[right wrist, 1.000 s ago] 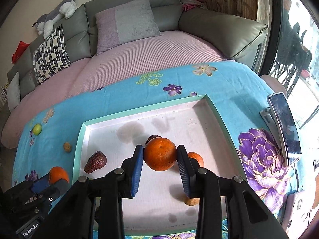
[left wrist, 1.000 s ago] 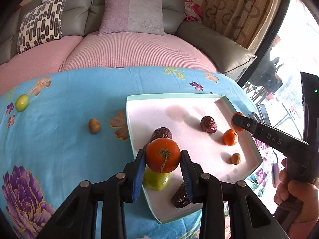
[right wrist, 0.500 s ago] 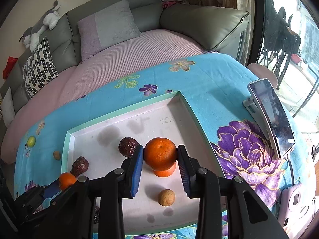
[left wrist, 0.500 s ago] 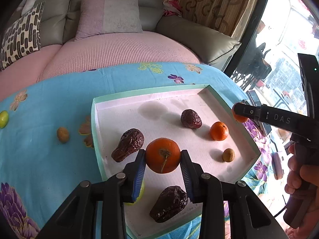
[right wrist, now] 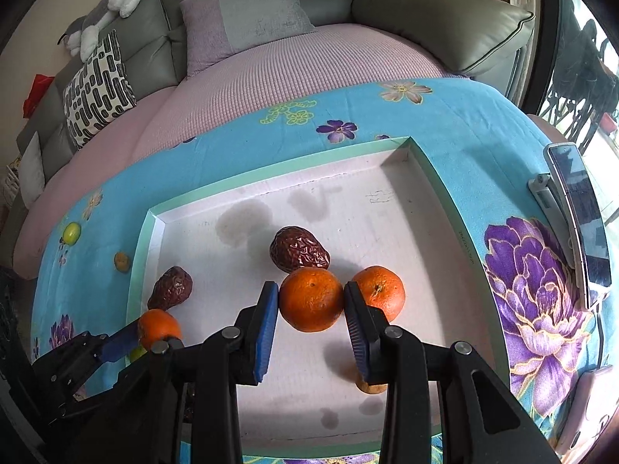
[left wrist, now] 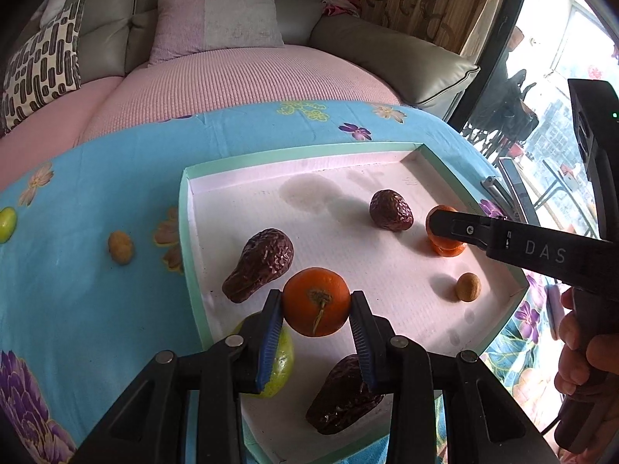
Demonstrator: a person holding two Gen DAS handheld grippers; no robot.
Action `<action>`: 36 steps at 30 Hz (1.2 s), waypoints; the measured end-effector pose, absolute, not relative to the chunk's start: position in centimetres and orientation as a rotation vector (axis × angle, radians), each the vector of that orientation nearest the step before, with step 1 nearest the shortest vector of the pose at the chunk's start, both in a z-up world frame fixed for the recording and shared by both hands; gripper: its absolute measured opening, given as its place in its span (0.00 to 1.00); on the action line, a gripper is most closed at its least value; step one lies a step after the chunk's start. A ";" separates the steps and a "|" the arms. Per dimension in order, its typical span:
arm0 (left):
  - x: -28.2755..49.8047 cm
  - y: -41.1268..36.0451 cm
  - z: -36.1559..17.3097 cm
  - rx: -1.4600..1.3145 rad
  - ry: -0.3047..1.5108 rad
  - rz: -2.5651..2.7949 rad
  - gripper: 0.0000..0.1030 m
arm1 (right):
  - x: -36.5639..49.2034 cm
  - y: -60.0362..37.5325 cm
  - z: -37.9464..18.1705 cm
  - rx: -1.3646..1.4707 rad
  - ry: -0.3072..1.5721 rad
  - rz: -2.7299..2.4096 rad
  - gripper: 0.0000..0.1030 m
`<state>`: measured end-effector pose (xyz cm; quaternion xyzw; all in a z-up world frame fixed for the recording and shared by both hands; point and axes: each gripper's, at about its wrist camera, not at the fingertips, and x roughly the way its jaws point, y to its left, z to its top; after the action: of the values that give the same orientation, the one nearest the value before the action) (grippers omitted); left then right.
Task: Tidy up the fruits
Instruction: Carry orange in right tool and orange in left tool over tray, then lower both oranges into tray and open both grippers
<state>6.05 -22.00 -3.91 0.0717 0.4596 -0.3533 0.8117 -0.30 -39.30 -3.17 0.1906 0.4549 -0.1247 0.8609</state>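
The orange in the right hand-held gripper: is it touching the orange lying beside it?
Cannot tell. The right wrist view shows a finger between them, hiding any gap.

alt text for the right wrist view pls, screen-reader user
The right gripper holds a round orange tangerine between its blue-padded fingers, above a shallow white tray with a mint-green rim. A second tangerine and a wrinkled dark red date lie in the tray just beyond.

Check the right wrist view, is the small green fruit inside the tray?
No, the small green fruit lies on the blue tablecloth, well outside the left rim of the tray.
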 end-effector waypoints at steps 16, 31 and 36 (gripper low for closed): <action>6.7 -23.0 -4.6 0.191 0.983 -0.749 0.36 | 0.6 -39.1 -5.5 0.408 1.031 -0.252 0.36; 6.8 -23.5 -4.9 0.215 0.978 -0.739 0.37 | 0.8 -39.2 -5.8 0.411 1.042 -0.257 0.36; 6.8 -23.6 -4.9 0.223 0.982 -0.741 0.37 | 0.8 -39.2 -5.8 0.410 1.042 -0.257 0.36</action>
<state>6.77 -23.57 -4.87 0.1044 0.4595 -0.3470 0.8109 0.79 -39.21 -5.82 0.1941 0.4928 -0.1217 0.8395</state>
